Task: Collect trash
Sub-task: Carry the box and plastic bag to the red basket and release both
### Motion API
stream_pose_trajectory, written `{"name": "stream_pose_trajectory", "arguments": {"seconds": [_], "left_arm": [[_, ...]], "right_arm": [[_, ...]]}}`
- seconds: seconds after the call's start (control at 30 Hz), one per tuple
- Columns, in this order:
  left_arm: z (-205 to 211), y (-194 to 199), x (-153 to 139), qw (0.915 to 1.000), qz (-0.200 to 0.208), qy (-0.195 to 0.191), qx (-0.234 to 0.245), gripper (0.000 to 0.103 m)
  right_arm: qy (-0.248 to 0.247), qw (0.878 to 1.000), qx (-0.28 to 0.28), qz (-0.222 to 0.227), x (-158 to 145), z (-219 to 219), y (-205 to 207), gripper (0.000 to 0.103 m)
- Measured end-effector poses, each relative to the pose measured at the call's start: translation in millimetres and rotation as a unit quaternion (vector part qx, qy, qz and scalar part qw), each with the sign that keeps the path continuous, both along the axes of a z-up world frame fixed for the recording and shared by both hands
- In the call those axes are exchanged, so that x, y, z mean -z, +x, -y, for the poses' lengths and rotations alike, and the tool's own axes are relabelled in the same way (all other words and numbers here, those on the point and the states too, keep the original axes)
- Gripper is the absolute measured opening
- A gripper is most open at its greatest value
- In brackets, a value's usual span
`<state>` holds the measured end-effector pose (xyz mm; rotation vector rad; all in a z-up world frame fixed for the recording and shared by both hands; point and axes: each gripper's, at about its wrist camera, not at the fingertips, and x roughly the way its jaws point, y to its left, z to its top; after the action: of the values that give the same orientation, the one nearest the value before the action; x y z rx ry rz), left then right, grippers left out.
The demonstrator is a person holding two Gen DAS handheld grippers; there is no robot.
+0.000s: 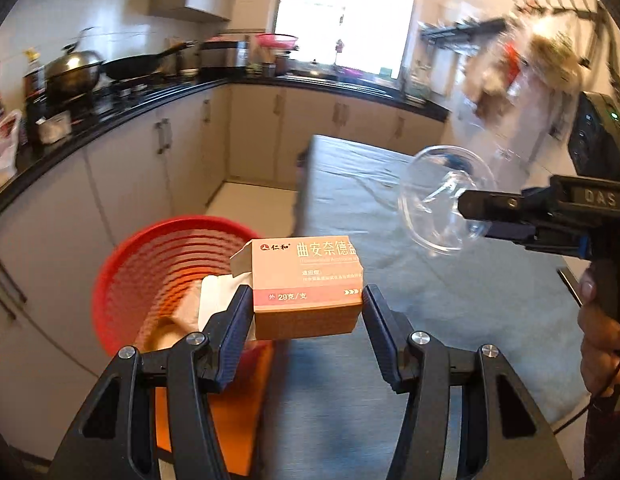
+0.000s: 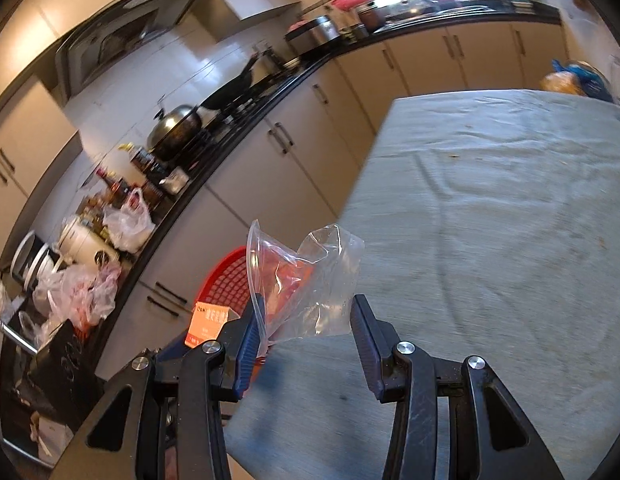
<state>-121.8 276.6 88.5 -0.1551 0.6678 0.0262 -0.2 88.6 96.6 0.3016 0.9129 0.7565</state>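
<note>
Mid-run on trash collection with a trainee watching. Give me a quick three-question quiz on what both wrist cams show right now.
1. True or false: the left gripper holds a cardboard box.
2. What does the right gripper hold? A) a glass bowl B) a clear plastic bag C) a spoon
3. Fill in: the red basket stands on the floor beside the ____.

Key:
1. True; its fingers sit against both sides of the box.
2. B
3. table

a home kitchen — wok [image 1: 140, 66] on the stove, cream cabinets [image 2: 454, 56], black countertop [image 1: 110, 120].
</note>
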Motion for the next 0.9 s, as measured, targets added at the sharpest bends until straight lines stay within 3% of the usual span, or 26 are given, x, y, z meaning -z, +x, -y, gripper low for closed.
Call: {"name": "stream_pose_trajectory", "arguments": {"seconds": [0.23, 0.63, 0.83, 0.9], "left_arm": [[-47, -3, 14, 0.9989, -0.010, -0.004, -0.045, 0.055], [-89, 9, 42, 0.9965, -0.036, -0.026, -0.071, 0.055], [-98, 11, 49, 0.9955, -0.037, -0.031, -0.082, 0.056], [-99, 12, 50, 0.9952, -0.040, -0.032, -0.083, 0.056]], "right_arm": [[-0.015, 0.999, -0.040, -0.003, 5, -62, 0, 0.048], [-0.044, 0.997, -0.070, -0.012, 26, -137, 15, 0.048], [-0.056, 0.996, -0.065, -0.007, 36, -159, 26, 0.050], [-0.063, 0.996, -0.069, -0.006, 37, -164, 27, 0.058]]}}
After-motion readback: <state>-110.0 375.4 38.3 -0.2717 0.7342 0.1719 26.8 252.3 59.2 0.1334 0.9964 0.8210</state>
